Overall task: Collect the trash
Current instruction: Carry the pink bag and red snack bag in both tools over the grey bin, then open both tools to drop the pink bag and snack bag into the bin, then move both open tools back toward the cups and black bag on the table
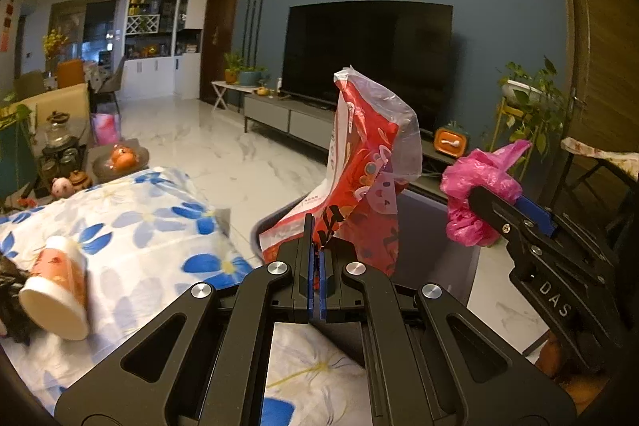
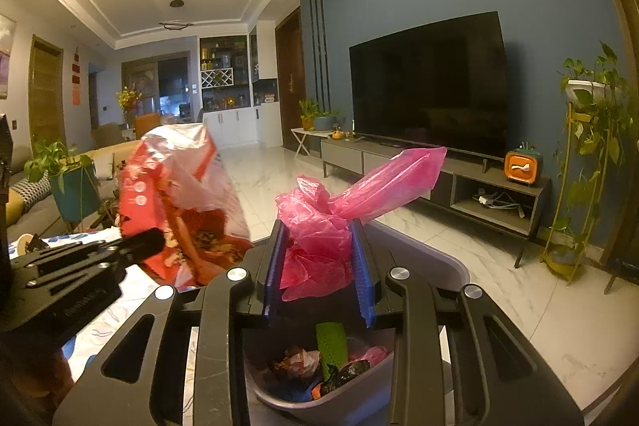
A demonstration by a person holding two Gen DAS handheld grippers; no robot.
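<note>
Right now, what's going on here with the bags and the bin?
A person is collecting trash with two handheld tongs. The left tongs pinch a red snack wrapper; the right tongs clamp a crumpled pink plastic bag. Both hang above a grey bin that already holds rubbish, nothing dropped yet.

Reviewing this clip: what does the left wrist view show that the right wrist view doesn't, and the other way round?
Only the left wrist view: the flowered tablecloth seen broadly, with a paper cup lying on its side on it.

Only the right wrist view: the inside of the grey bin below the right gripper, holding a green piece and crumpled wrappers.

Both: the left gripper shut on the red snack bag, the right gripper clamped on the pink plastic bag, and the dark television on the blue wall.
</note>
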